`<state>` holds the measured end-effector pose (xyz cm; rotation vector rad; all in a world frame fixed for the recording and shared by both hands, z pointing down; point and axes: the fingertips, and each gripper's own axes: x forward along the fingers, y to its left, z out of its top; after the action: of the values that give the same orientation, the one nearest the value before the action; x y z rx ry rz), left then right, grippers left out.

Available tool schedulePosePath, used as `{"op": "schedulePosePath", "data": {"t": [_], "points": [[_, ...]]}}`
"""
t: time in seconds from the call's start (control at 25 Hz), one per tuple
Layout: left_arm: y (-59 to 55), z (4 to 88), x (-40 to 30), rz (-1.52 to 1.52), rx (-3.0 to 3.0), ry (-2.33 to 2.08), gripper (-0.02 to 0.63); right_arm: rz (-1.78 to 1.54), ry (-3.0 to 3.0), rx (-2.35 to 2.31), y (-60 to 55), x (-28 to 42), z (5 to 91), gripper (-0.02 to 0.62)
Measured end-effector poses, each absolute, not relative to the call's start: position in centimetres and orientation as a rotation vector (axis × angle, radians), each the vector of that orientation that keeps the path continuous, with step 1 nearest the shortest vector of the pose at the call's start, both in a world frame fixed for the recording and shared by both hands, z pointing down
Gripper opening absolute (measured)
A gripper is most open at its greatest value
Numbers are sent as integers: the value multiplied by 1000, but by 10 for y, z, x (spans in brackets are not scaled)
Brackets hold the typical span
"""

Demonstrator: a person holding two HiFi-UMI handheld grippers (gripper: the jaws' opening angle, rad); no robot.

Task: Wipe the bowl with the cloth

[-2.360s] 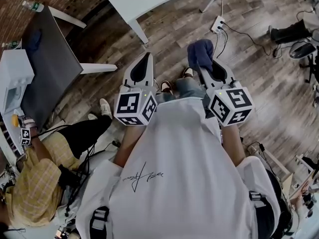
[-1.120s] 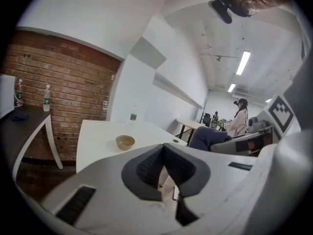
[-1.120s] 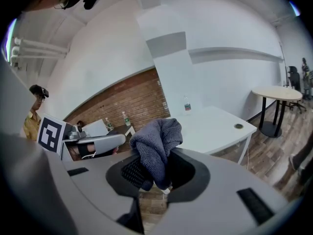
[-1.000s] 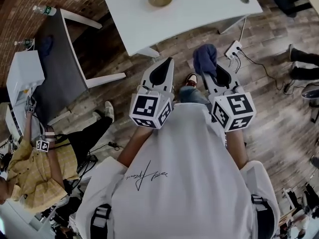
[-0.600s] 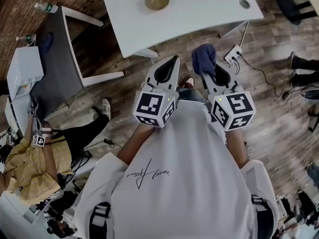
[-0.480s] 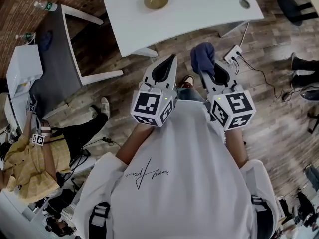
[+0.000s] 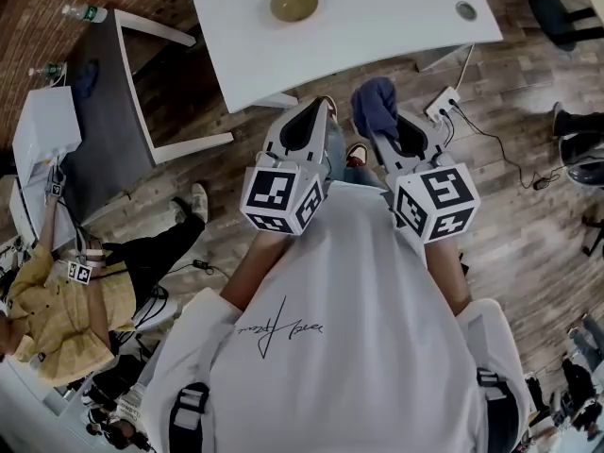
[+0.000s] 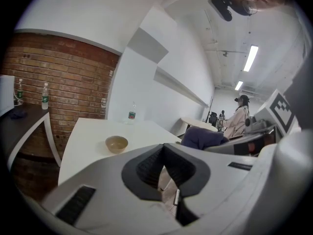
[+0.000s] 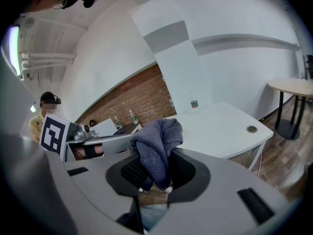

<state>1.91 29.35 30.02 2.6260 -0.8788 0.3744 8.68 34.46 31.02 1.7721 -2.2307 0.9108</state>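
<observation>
1. Bowl (image 7: 293,2) sits on the white table (image 7: 396,26), well ahead of both grippers.
2. Right gripper (image 9: 155,173) clamps the cloth (image 9: 157,143), ready for wiping.
3. Left gripper (image 8: 164,151) has its jaws together and empty, probably kept free to steady the bowl.

bowl (image 7: 293,2): small, tan, upright on white tabletop (image 7: 396,22), well apart from the cloth (image 9: 157,143). That one: dark blue knit, bunched, pinched between right gripper (image 9: 154,186) fingers (image 9: 183,172), wad bulging above them.
</observation>
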Motion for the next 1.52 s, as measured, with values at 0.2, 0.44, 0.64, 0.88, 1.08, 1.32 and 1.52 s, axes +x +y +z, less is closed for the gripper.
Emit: {"op": "schedulePosePath", "data": {"t": [0.2, 0.44, 0.64, 0.88, 1.08, 1.32, 1.52], "points": [[269, 295, 24, 349, 2625, -893, -5, 893, -2225, 1704, 324, 84, 314, 83], [236, 299, 16, 361, 2604, -913, -5, 904, -2252, 1675, 292, 77, 313, 83], [198, 302, 14, 361, 2587, -934, -5, 921, -2255, 1660, 258, 78, 315, 83], [151, 305, 8, 365, 2571, -954, -7, 930, -2240, 1635, 214, 76, 322, 83], [118, 297, 1, 357, 2576, -956, -9, 918, -2237, 1626, 185, 71, 316, 83], [80, 298, -8, 328, 2584, -988, -11, 892, -2208, 1646, 151, 74, 315, 83], [59, 306, -22, 325, 2582, -999, -9, 861, -2190, 1656, 134, 71, 317, 83]]}}
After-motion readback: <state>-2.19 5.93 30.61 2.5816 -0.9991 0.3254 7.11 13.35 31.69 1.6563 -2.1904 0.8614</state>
